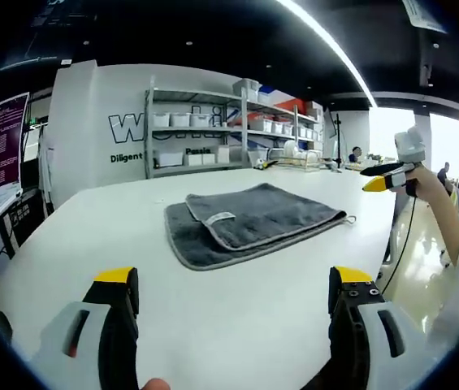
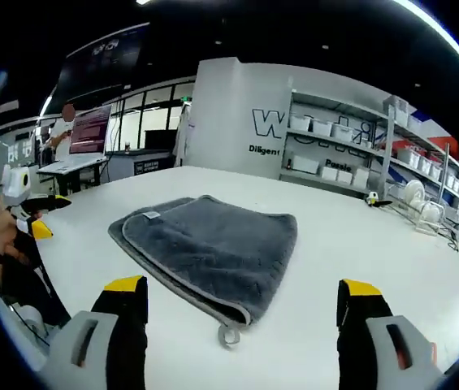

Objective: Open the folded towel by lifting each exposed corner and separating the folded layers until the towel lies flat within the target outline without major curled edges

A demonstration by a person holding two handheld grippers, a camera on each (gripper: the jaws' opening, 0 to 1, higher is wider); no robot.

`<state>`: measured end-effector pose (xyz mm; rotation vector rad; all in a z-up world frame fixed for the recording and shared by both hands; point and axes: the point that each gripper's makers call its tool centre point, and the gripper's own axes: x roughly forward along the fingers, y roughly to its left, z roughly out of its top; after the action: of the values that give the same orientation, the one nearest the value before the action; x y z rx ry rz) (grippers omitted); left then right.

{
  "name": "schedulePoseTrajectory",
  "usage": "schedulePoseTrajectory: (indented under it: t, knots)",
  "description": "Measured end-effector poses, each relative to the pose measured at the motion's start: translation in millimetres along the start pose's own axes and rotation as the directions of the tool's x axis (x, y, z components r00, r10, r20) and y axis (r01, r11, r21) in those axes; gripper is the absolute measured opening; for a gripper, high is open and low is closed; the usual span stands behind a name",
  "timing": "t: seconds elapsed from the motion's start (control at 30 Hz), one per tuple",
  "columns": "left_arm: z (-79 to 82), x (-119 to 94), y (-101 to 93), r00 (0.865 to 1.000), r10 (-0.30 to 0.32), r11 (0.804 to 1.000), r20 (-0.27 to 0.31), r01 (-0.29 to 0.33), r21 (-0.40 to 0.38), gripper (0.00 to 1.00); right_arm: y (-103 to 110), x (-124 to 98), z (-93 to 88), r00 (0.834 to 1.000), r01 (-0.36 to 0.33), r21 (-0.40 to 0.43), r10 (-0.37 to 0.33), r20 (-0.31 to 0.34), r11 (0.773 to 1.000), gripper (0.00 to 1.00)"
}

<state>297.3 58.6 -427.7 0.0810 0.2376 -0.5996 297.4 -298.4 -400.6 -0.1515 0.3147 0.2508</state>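
Towel [image 1: 249,223], grey and folded, lies mid-frame on the white table [image 1: 237,325], with the left gripper [image 1: 237,284] and right gripper [image 2: 245,296] both spread wide, gripping nothing.

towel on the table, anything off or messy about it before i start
Nothing looks damaged or spilled. The grey towel lies folded on the white table, its top layer set back a bit so the lower layer's edge shows, and a hanging loop sticks out at one corner. Both grippers are open and clear of it.
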Motion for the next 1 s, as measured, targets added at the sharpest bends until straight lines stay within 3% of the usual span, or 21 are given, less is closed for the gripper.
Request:
schedulePoseTrajectory:
  t: [0.27, 0.53, 1.0]
  knots:
    - [2.9, 4.8, -4.2, 1.000, -0.015, 1.000, 0.008, 0.015, 0.000, 0.96, 8.4, -5.2, -20.5, 1.000, -0.003, 0.051, 0.004, -0.011, 0.999, 0.99]
    - [-1.6, 7.1, -5.5, 1.000, -0.017, 1.000, 0.002, 0.017, -0.010, 0.96, -2.2, -7.9, -38.7, 0.998, 0.044, 0.078, -0.040, -0.043, 0.996, 0.99]
    - [-7.0, 5.5, 2.9, 1.000, 0.000, 1.000, -0.009, 0.000, -0.019, 0.96, -1.8, -6.2, -48.9, 0.997, 0.057, 0.099, -0.051, -0.065, 0.993, 0.99]
